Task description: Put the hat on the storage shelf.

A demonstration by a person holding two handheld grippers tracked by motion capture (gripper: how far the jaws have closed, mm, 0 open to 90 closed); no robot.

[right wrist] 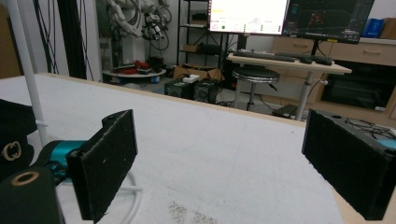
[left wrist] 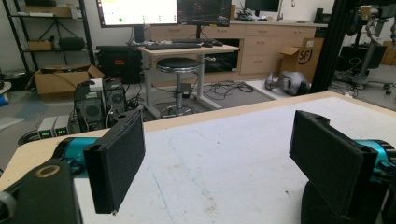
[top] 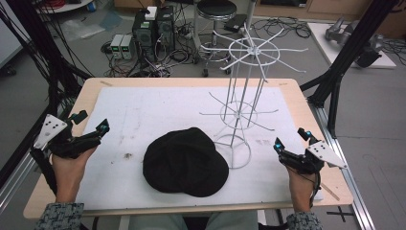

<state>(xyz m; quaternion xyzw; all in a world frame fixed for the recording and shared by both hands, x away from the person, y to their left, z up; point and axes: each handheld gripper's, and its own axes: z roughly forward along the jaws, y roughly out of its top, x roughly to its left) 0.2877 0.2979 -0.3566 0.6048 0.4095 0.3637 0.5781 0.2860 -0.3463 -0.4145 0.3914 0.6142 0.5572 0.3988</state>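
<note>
A black cap [top: 186, 162] lies flat on the white mat [top: 143, 110], near the table's front middle. Its edge, with a small gold emblem, shows at the left of the right gripper view as the cap [right wrist: 14, 135]. Just behind and right of it stands a white wire rack [top: 244, 81] with thin radiating arms and a ring base. My left gripper [top: 93, 122] rests open at the table's left edge, jaws wide apart with nothing between them [left wrist: 217, 163]. At the right edge my right gripper [top: 291, 138] is open too, jaws empty [right wrist: 224, 168].
The wooden table [top: 306, 110] extends beyond the mat on all sides. The rack's white pole [right wrist: 28, 70] rises close to my right gripper's left jaw. Behind the table stand a black stool [top: 216, 9], computer boxes [top: 153, 26], cables and black frame posts [top: 354, 43].
</note>
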